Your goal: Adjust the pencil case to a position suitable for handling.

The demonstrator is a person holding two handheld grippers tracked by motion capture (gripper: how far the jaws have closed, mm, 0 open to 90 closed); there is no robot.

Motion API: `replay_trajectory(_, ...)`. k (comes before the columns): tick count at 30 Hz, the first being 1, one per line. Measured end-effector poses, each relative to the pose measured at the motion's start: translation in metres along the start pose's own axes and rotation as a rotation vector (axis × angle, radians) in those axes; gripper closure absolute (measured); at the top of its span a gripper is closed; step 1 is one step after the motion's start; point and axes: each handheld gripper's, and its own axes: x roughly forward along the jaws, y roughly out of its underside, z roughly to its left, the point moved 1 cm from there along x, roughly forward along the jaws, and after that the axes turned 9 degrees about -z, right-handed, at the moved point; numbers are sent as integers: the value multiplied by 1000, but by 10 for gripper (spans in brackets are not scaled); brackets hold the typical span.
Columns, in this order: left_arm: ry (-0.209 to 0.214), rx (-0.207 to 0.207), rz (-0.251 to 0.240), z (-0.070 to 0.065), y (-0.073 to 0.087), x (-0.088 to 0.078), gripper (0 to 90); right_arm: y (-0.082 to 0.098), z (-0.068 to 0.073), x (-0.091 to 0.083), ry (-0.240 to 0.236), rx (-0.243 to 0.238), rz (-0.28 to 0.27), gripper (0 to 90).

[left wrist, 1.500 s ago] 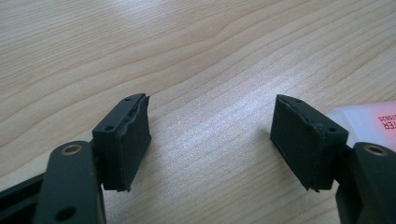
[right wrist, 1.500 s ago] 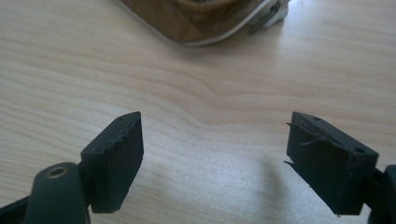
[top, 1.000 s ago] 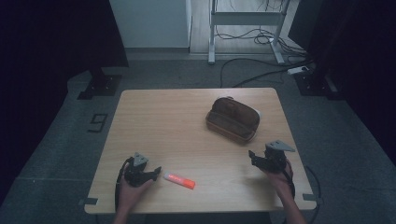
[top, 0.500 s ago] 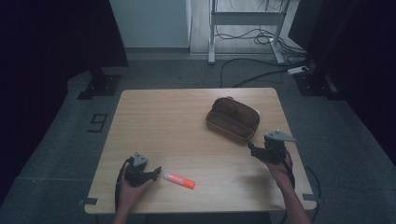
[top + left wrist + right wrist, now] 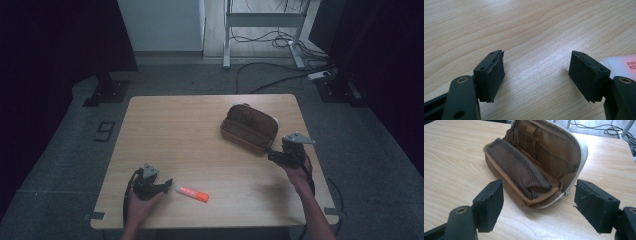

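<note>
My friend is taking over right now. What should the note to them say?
Left hand-held gripper: open, empty, resting on the table beside the orange-and-white tube.
Right hand-held gripper: open, empty, facing the near end of the brown pouch.
Pouch: unzipped and lying open on the table's right side.
Done: nothing picked up yet.
Left: probably grip the tube, steady the pouch, put the tube inside.

dim, bluish high view with black edges; gripper views brighter, softly blurred up close.
</note>
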Motion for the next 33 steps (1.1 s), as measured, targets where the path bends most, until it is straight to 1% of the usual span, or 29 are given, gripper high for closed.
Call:
replay_trajectory(3, 1, 0, 0, 0, 0, 0, 280, -4, -7, 6, -3, 9, -8, 239)
replay_trajectory(4, 0, 0, 0, 0, 0, 0, 280, -4, -7, 6, -3, 9, -8, 239)
replay_trajectory(5, 0, 0, 0, 0, 0, 0, 280, -5, -10, 9, -3, 14, -3, 240)
replay_trajectory(9, 0, 0, 0, 0, 0, 0, 280, -7, -14, 15, 0, 14, -1, 249)
replay_trajectory(12, 0, 0, 0, 0, 0, 0, 280, -9, -15, 19, 6, 7, 1, 253)
replay_trajectory(13, 0, -1, 0, 0, 0, 0, 280, -10, -15, 23, 7, 0, 3, 260)
replay_trajectory(19, 1, -1, 0, 0, 0, 0, 280, -17, -19, 33, 12, -1, 4, 265)
replay_trajectory(22, 2, -1, 0, 0, 0, 0, 280, -19, -21, 35, 14, -3, -4, 273)
replay_trajectory(23, 0, -2, -1, 0, 0, 0, 280, -20, -23, 38, 18, 0, 5, 272)
replay_trajectory(31, 2, -1, 1, 0, 0, 0, 280, -27, -29, 44, 24, -13, 1, 279)
replay_trajectory(32, 1, 0, 1, 0, 0, 0, 279, -27, -30, 45, 23, -9, -2, 278)
replay_trajectory(33, 1, 0, 1, 0, 0, 0, 280, -28, -31, 46, 25, -6, 6, 277)
